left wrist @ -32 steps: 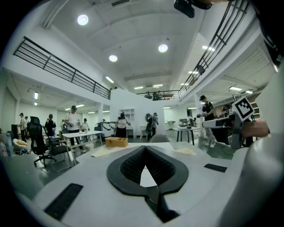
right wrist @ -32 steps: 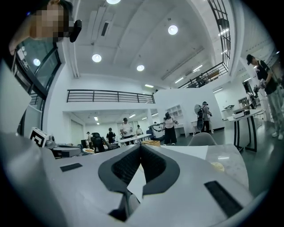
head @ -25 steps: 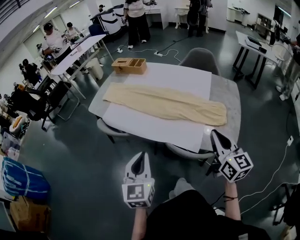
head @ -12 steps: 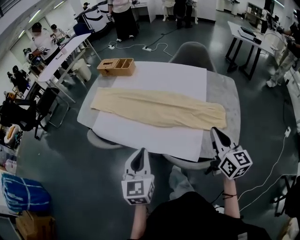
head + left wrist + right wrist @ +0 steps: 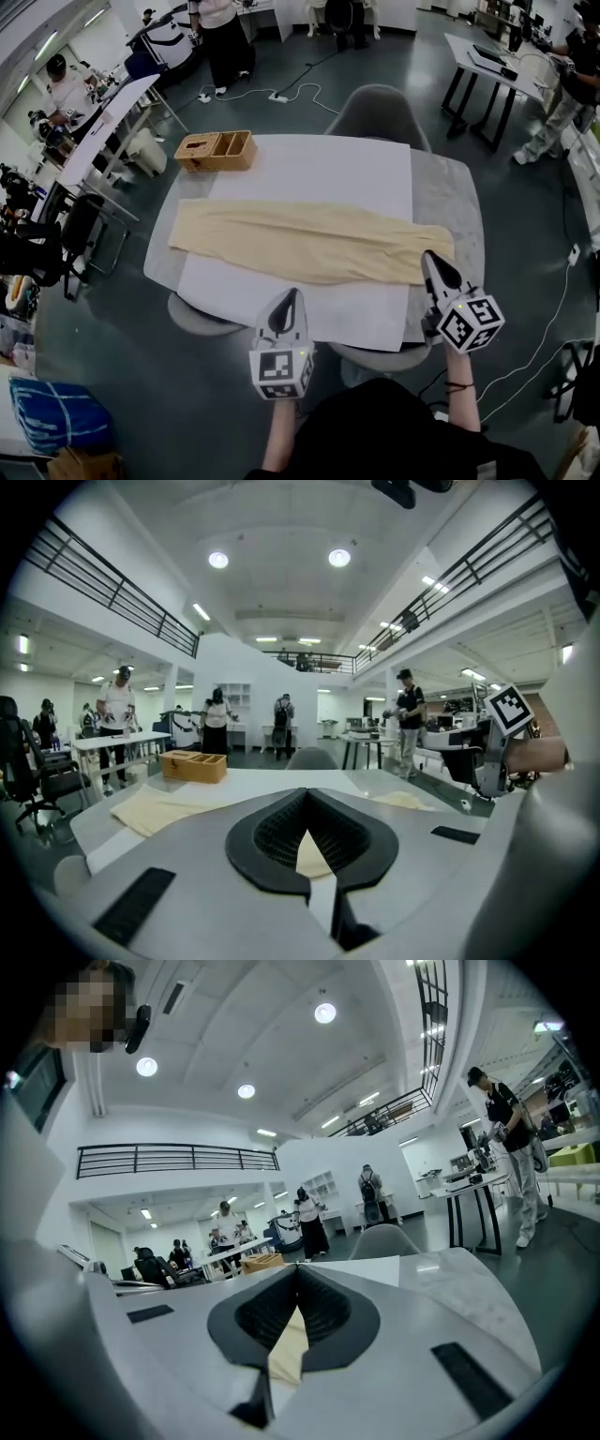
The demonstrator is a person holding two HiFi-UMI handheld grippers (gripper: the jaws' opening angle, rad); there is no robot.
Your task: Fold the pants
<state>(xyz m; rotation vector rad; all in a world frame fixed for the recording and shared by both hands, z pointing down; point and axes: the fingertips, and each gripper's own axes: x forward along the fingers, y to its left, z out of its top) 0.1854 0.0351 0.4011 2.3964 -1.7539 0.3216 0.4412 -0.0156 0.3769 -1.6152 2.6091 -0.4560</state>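
While the pants point(image 5: 300, 242) lie full length and unfolded on the table point(image 5: 448, 192), the left gripper point(image 5: 289, 298) and right gripper point(image 5: 431, 258) are held at its near edge, both clenched on nothing.
Wooden box point(image 5: 214, 150) at the far left corner, apart from the pants. Pants spread flat across a white sheet point(image 5: 319, 164), their right end on bare tabletop. Left gripper just short of the pants, jaws together, empty. Right gripper at the pants' right end, jaws together, nothing gripped; contact with the cloth cannot be confirmed.
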